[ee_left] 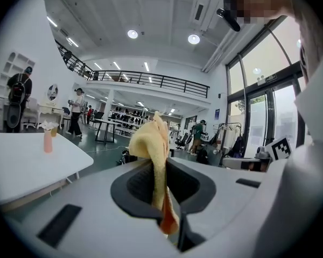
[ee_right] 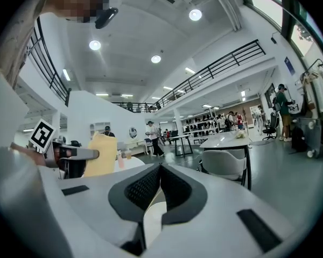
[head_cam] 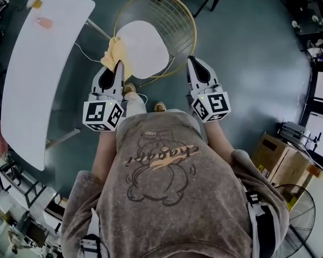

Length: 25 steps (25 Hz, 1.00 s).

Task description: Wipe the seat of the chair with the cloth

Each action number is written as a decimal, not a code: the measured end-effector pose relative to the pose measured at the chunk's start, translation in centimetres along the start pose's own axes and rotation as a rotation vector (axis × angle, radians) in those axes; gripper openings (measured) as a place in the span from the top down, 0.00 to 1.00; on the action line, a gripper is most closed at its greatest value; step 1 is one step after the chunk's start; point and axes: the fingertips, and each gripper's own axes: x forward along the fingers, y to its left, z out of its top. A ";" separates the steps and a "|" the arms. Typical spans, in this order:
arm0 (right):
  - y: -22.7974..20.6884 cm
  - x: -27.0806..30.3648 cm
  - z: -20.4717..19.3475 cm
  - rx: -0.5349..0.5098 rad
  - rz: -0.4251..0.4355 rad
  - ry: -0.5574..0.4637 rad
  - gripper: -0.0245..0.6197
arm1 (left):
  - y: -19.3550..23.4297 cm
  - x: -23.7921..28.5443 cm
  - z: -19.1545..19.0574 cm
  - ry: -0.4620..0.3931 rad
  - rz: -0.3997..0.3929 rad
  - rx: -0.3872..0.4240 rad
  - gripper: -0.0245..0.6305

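The chair's round white seat (head_cam: pixel 145 47) with its gold wire back (head_cam: pixel 175 15) stands right in front of me on the floor. A yellow cloth (head_cam: pixel 115 52) hangs over the seat's left edge, and my left gripper (head_cam: pixel 118 64) is shut on it. In the left gripper view the cloth (ee_left: pixel 151 144) stands up from between the jaws of the left gripper (ee_left: pixel 160 163). My right gripper (head_cam: pixel 191 61) hovers at the seat's right side, shut with nothing in it. From the right gripper (ee_right: pixel 160 168) view, the cloth (ee_right: pixel 102 156) shows off to the left.
A long white table (head_cam: pixel 43 69) with a small pink object (head_cam: pixel 43 21) runs along my left. A cardboard box (head_cam: pixel 280 157) and a fan (head_cam: pixel 304 214) stand at the right. Another white chair (ee_right: pixel 226 163) and people are farther off in the hall.
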 end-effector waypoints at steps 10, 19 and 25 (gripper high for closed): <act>3.2 7.6 0.0 0.005 -0.079 -0.004 0.92 | 7.5 3.8 0.9 0.038 -0.118 0.015 0.89; 3.7 12.6 0.8 0.007 -0.153 -0.021 0.92 | 11.4 7.8 1.2 0.082 -0.201 0.022 0.89; 2.2 14.9 0.7 0.017 -0.108 -0.024 0.92 | 11.9 10.7 0.8 0.092 -0.186 0.017 0.89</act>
